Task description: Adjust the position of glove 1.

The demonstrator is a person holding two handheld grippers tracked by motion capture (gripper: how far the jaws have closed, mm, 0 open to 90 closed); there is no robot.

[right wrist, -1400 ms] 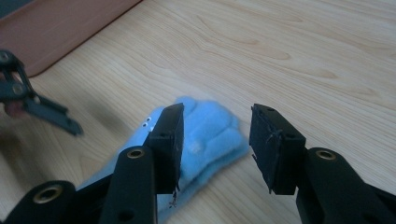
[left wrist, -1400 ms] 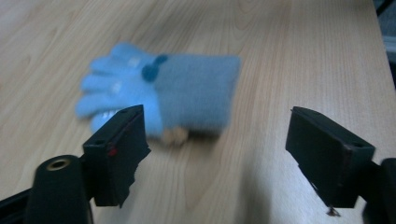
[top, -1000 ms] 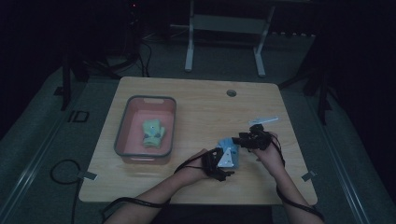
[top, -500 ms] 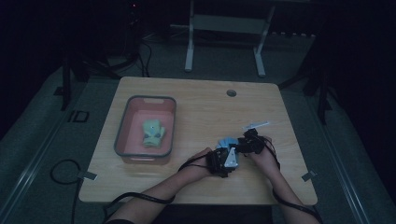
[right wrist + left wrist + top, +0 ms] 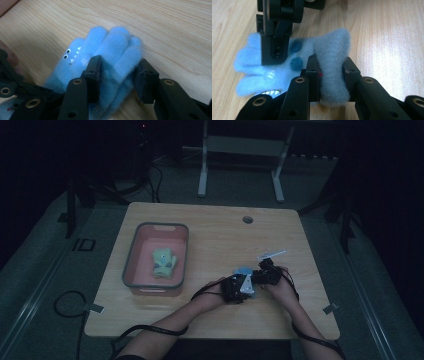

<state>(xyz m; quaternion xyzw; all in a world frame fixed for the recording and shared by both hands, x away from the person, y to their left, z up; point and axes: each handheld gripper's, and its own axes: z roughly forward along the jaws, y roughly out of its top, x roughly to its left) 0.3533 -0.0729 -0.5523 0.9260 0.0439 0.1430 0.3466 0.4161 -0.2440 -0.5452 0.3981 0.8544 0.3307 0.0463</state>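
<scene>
Near the front-right of the table (image 5: pixel 210 235), a blue fuzzy glove (image 5: pixel 287 62) lies between both tools. Left hand-held gripper (image 5: pixel 331 75) has just been closing and pinches its cuff; right hand-held gripper (image 5: pixel 119 75), just been closing too, brackets its fingers. Green glove (image 5: pixel 164 262) already sits in the pink bin (image 5: pixel 131 265); blue one probably goes next.
</scene>
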